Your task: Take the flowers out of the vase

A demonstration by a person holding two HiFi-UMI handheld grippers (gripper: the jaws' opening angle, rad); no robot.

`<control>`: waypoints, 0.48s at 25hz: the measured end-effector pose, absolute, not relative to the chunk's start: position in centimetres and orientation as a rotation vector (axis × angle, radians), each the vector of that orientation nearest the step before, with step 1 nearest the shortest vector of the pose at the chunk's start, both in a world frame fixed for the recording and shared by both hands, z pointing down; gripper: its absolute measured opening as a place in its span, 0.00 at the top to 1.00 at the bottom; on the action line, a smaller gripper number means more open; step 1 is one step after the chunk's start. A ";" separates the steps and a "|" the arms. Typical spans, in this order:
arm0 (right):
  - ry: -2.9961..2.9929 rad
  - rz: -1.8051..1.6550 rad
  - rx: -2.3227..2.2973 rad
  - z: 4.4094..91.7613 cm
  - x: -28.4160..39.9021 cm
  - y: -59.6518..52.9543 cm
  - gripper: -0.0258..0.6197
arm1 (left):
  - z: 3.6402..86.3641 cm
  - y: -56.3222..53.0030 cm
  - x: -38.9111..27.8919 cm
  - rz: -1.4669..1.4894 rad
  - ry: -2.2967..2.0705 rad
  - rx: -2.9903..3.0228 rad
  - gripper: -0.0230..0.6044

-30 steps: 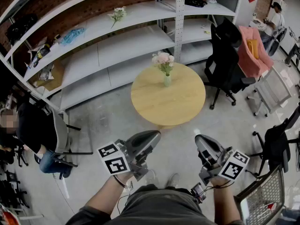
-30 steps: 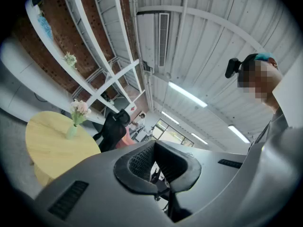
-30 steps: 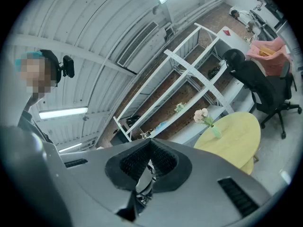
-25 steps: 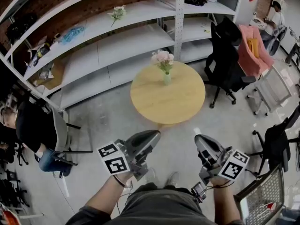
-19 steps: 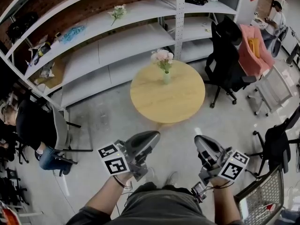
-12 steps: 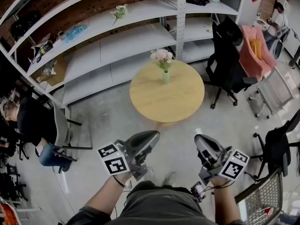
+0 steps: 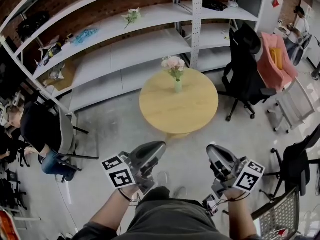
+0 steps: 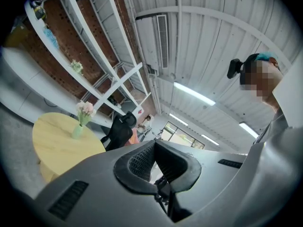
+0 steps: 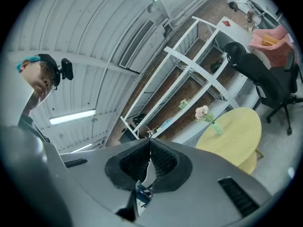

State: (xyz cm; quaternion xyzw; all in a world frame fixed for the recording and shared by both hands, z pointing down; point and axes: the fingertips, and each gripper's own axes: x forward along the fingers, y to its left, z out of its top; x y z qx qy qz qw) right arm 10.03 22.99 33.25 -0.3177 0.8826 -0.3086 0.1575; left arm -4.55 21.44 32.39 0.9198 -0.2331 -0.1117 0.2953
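Observation:
A small pale green vase [image 7: 177, 86] with pink flowers [image 7: 173, 64] stands at the far side of a round wooden table [image 7: 185, 109]. Both grippers are held level above the floor, well short of the table. In the head view the left gripper [image 7: 161, 145] and right gripper [image 7: 211, 148] point toward it. Each has its jaws shut with nothing between them. The left gripper view shows its shut tips [image 8: 155, 143] with the flowers [image 8: 85, 109] far off at left. The right gripper view shows its shut tips [image 9: 150, 140] and the flowers [image 9: 202, 111] at right.
White shelving [image 7: 125, 44] runs behind the table, with a loose flower sprig [image 7: 132, 15] on it. A black office chair [image 7: 245, 69] and a chair under pink cloth [image 7: 275, 59] stand right of the table. A person [image 7: 35, 129] sits at left. A wire chair [image 7: 280, 216] is at lower right.
The head view has shifted, so the shelves and the seated person slide a little rightward. Both grippers sit slightly lower in the picture and stay shut.

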 end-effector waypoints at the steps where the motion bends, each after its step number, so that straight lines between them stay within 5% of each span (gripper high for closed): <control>1: 2.524 -0.888 -0.910 33.4 10.2 22.7 0.94 | 32.5 21.2 -4.5 -0.300 -0.622 2.445 0.95; 12: 2.506 -0.929 -0.954 34.7 10.7 17.3 0.94 | 34.2 15.3 -4.0 -0.312 -0.599 2.414 0.95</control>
